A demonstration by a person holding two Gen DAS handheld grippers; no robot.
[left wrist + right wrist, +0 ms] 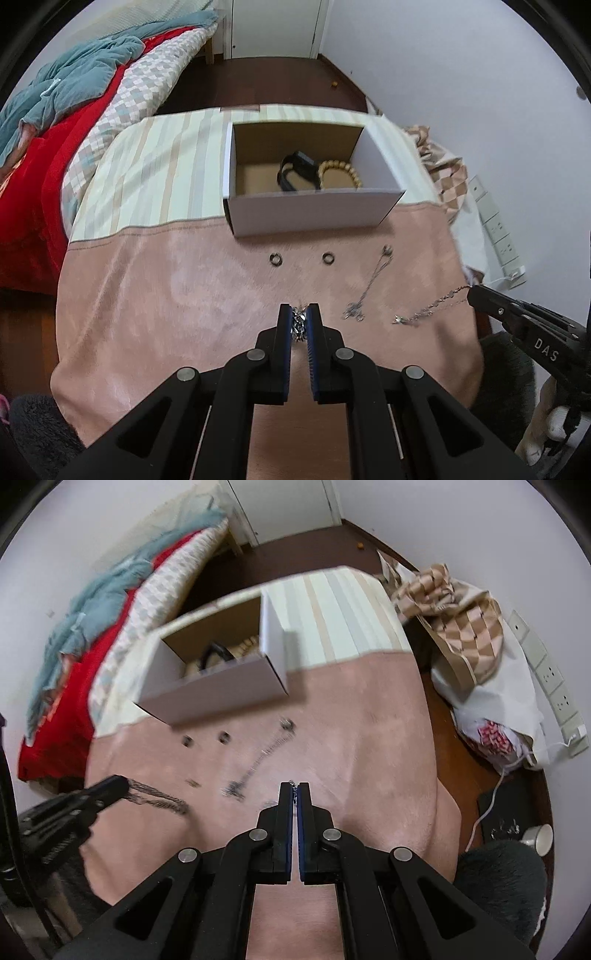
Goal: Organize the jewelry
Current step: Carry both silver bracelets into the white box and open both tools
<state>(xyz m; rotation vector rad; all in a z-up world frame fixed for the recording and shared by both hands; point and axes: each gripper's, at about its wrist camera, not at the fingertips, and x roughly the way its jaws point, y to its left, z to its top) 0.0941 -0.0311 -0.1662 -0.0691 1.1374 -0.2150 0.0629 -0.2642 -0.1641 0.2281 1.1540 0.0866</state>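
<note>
Left wrist view: left gripper [299, 312] is closed on a chunky silver chain bracelet [298, 325] above the pink cloth [177, 288]. Right gripper [476, 293] pinches one end of a thin necklace [428, 308], whose pendant end lies on the cloth. Two rings [276, 259] and another thin chain [369, 284] lie just before the open cardboard box [310, 214], which contains a black watch [295, 171] and a beaded bracelet [340, 171].

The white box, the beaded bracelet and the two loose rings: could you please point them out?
white box [310, 214]: left wrist view, front wall.
beaded bracelet [338, 171]: left wrist view, beads.
rings [276, 259]: left wrist view, left ring's band.
</note>
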